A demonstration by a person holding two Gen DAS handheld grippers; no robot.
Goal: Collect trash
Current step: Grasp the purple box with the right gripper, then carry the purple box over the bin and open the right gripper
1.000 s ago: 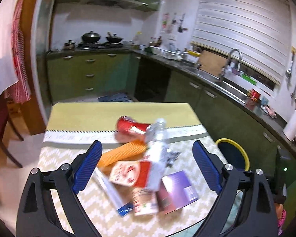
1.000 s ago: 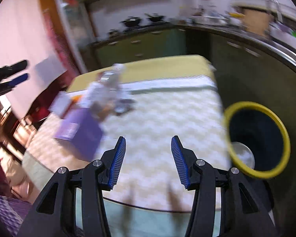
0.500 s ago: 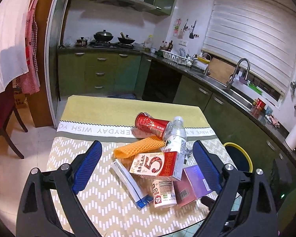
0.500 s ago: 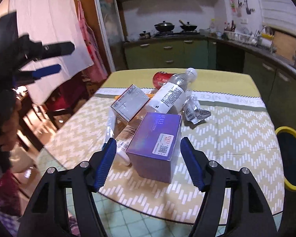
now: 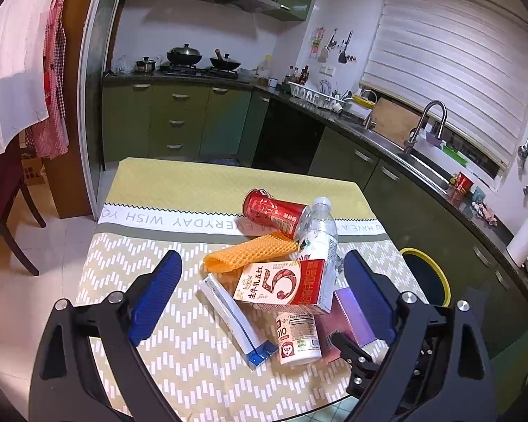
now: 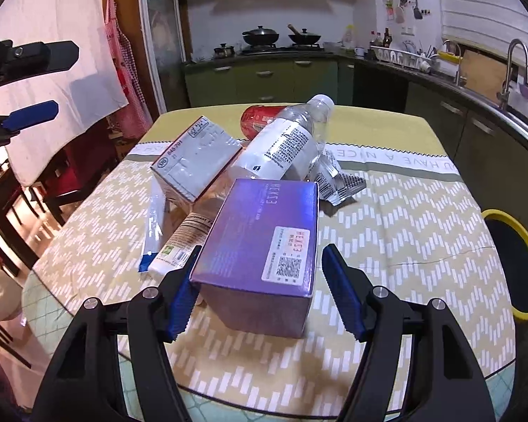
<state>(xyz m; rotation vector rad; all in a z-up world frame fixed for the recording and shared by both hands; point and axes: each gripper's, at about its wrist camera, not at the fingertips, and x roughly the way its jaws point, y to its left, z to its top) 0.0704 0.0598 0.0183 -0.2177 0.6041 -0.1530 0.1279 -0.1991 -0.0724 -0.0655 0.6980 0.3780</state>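
A pile of trash lies on the table: a purple box (image 6: 264, 242), a clear plastic bottle (image 6: 285, 144), a red can (image 5: 274, 211), a red-and-white carton (image 5: 285, 286), an orange foam net (image 5: 250, 255), a white supplement bottle (image 5: 297, 334), a white-and-blue tube (image 5: 234, 316) and a silver wrapper (image 6: 338, 181). My right gripper (image 6: 262, 290) is open, its fingers on either side of the purple box's near end. My left gripper (image 5: 262, 299) is wide open and empty, held above the pile. The left gripper also shows at the far left of the right wrist view (image 6: 31, 84).
A yellow-rimmed black bin (image 6: 517, 263) stands on the floor right of the table (image 6: 404, 232); it also shows in the left wrist view (image 5: 426, 276). Dark chairs (image 5: 3, 204) stand to the left. Green kitchen cabinets (image 5: 179, 123) and a sink counter (image 5: 404, 151) lie beyond.
My right gripper has swung from the bin side to the pile, opened wider and closed in around the purple box. My left gripper has risen a little over the pile.
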